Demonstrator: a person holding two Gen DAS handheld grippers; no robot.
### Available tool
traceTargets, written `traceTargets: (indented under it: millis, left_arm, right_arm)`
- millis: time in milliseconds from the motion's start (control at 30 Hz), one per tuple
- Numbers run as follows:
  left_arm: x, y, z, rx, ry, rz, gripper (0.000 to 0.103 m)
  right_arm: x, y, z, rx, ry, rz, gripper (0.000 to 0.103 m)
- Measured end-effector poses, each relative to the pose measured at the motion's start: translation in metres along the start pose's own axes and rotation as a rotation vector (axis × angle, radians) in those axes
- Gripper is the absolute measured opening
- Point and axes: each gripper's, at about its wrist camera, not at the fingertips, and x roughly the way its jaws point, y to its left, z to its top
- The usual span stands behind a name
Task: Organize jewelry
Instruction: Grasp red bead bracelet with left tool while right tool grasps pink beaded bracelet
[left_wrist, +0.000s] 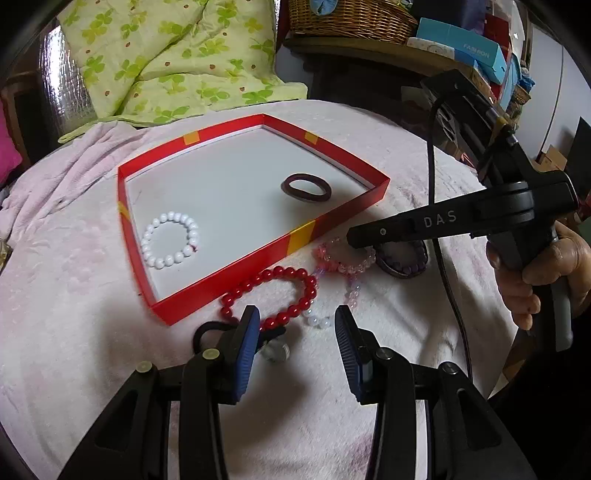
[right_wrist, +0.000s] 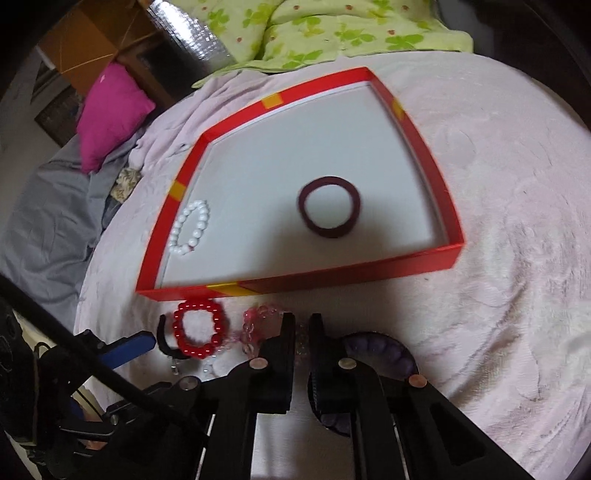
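Red cardboard walls with yellow patches frame the tray, which lies flat on the pink blanket, one corner pointing away towards the green quilt. Inside it, a white bead bracelet lies flat near the left wall and a dark maroon band sits further right. Outside, just beside the near wall, lie a red bead bracelet, a pink crystal bracelet and a purple bead bracelet, all flat. My left gripper hangs parted and empty, just short of the red beads. My right gripper is clenched tight at the pink crystal bracelet; whether it pinches a strand I cannot tell.
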Motion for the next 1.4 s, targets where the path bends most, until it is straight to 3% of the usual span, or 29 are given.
traceTargets:
  millis: [367,567,667,733,933,1133,1333,1400]
  left_arm:
    - [0.032,-0.003,0.007,0.013,0.052,0.001,0.043]
    - [0.034,-0.001,0.005,0.021,0.077,-0.053,0.034]
    - [0.031,-0.002,0.0,0.031,0.094,-0.081,0.026]
    - [0.03,0.001,-0.004,0.021,0.11,-0.087,0.013]
    - [0.027,0.006,-0.006,-0.01,0.121,-0.098,0.009]
    - [0.012,0.008,-0.006,-0.028,0.089,-0.141,0.009]
    - [-0.02,0.011,-0.005,-0.057,0.001,-0.214,0.009]
    - [-0.028,0.014,-0.005,-0.072,-0.019,-0.228,0.009]
  right_arm:
    - [-0.002,-0.008,0.0,0.02,0.016,0.003,0.009]
    - [0.008,0.003,0.0,-0.022,0.043,0.004,0.014]
    - [0.01,0.008,-0.001,-0.045,0.041,0.007,0.015]
    - [0.01,0.009,-0.001,-0.05,0.039,0.015,0.013]
    - [0.002,0.013,-0.002,-0.061,0.012,0.027,0.009]
    - [-0.012,0.01,-0.001,-0.035,-0.003,0.091,0.009]
    - [-0.014,0.004,0.0,-0.003,0.015,0.089,0.013]
    - [-0.012,0.004,0.001,0.0,0.019,0.082,0.025]
